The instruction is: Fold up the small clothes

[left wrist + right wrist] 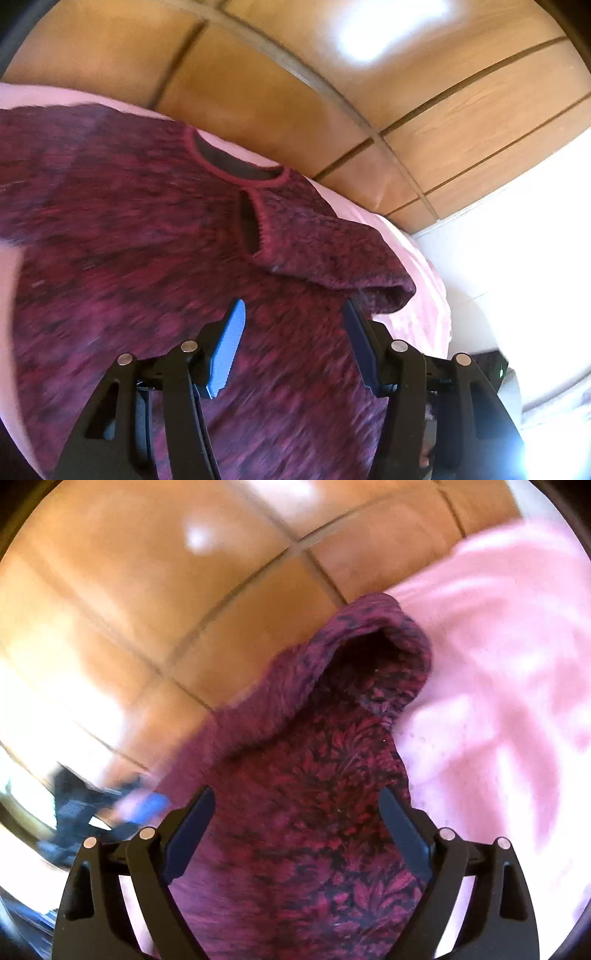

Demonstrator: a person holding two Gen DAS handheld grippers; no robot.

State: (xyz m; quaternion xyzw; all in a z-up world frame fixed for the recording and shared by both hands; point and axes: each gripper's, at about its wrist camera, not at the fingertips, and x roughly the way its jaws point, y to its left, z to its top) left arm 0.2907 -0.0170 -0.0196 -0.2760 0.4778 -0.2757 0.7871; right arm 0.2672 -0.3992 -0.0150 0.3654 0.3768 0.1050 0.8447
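The sweater (147,240), a dark red and black knit, lies spread on a pink sheet (417,306) with its neckline (236,162) toward the far edge and a tiled floor (258,92) beyond. One sleeve (332,251) is laid in across the chest, its cuff end humped and open near the sheet's edge. The left claw (295,314) hangs over the body of the sweater with its jaws parted and nothing between them; the blue pad (229,347) on one finger is bare. The right claw (295,805) stands wide apart above the same sleeve (351,738), the knit passing beneath it but not pinched. Judging from this, the sleeve fold on this side looks just placed and let go, though blur makes it hard to say how flat it sits. The next move likely calls for both claws to go to the other sleeve or the hem, take the edge low and close to the sheet, and carry it across without dragging the folded sleeve loose. No brand, label or writing can be read on the sweater or either claw.
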